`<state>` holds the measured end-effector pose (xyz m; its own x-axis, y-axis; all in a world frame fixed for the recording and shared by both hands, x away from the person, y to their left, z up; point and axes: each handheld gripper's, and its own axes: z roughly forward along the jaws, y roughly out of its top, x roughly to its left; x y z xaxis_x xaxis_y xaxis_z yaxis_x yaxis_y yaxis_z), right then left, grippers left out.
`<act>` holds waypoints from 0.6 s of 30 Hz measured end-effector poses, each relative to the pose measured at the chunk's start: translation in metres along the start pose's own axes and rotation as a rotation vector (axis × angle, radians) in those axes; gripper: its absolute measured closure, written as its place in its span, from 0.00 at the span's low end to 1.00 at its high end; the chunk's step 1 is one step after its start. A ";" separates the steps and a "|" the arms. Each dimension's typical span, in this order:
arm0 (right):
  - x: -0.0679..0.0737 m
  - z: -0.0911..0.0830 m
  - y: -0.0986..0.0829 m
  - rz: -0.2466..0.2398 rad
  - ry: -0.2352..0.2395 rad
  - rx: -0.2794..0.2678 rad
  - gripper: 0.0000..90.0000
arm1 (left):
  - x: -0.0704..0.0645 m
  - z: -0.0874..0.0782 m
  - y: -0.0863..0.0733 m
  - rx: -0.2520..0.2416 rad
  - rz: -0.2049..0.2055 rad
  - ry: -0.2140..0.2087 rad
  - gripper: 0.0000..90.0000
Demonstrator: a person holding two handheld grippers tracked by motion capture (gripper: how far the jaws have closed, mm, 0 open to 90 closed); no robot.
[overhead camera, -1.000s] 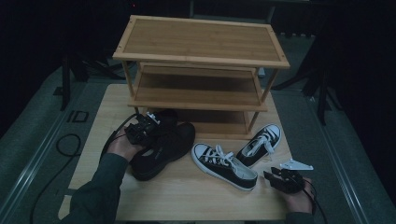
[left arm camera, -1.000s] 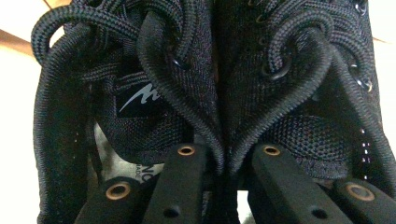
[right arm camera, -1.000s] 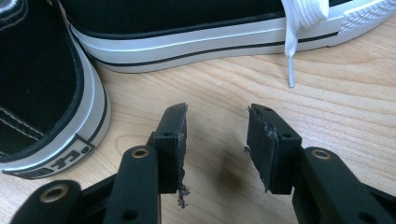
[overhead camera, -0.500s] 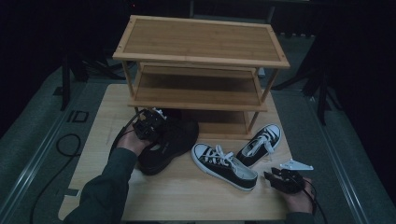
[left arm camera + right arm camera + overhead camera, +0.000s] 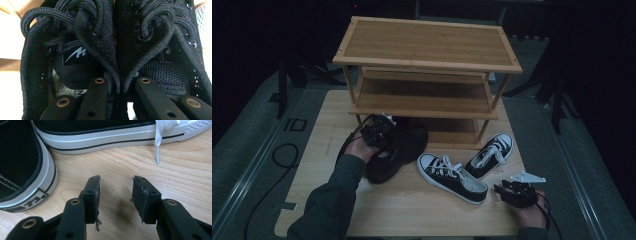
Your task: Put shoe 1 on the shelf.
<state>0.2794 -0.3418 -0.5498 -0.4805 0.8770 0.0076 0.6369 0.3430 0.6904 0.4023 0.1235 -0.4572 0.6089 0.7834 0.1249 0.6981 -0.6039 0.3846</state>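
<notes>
A pair of black mesh sneakers sits at the foot of the wooden shoe rack, toes toward its bottom shelf. My left gripper is shut on them. In the left gripper view its jaws pinch the two inner collars of the black sneakers together. My right gripper rests low at the table's front right, open, with bare wood between its fingers. A black-and-white canvas sneaker lies just left of it, its heel close to the left jaw.
A second canvas sneaker lies beside the rack's right leg; its white sole and a loose lace run ahead of the right gripper. The rack's shelves hold nothing that I can see. The wooden table has dark floor around it.
The left gripper has carried the black sneakers to the right and forward, toward the rack's bottom shelf. The right gripper and the canvas sneakers have stayed put.
</notes>
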 end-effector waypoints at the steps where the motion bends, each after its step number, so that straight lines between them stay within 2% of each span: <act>1: 0.000 0.000 0.000 0.000 0.000 -0.001 0.64 | -0.001 0.000 0.000 -0.002 -0.001 0.000 0.95; 6: 0.000 0.000 0.000 0.000 0.000 0.001 0.64 | -0.005 0.003 0.003 -0.017 0.002 0.018 0.95; 10: 0.000 0.000 0.000 0.000 0.000 0.001 0.64 | -0.005 0.003 0.003 -0.020 0.002 0.017 0.92; 14: 0.000 0.000 0.000 0.000 0.001 0.001 0.64 | -0.006 0.003 0.001 -0.008 0.011 0.023 0.82; 16: 0.000 0.000 0.000 -0.001 0.002 0.000 0.64 | -0.004 0.005 -0.001 0.023 0.010 0.003 0.75; 18: 0.000 0.000 0.000 0.000 0.003 0.001 0.64 | -0.001 0.004 -0.004 0.000 -0.008 -0.016 0.71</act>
<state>0.2793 -0.3417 -0.5501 -0.4823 0.8759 0.0102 0.6375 0.3430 0.6899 0.4005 0.1243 -0.4627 0.6090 0.7860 0.1068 0.7032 -0.5973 0.3857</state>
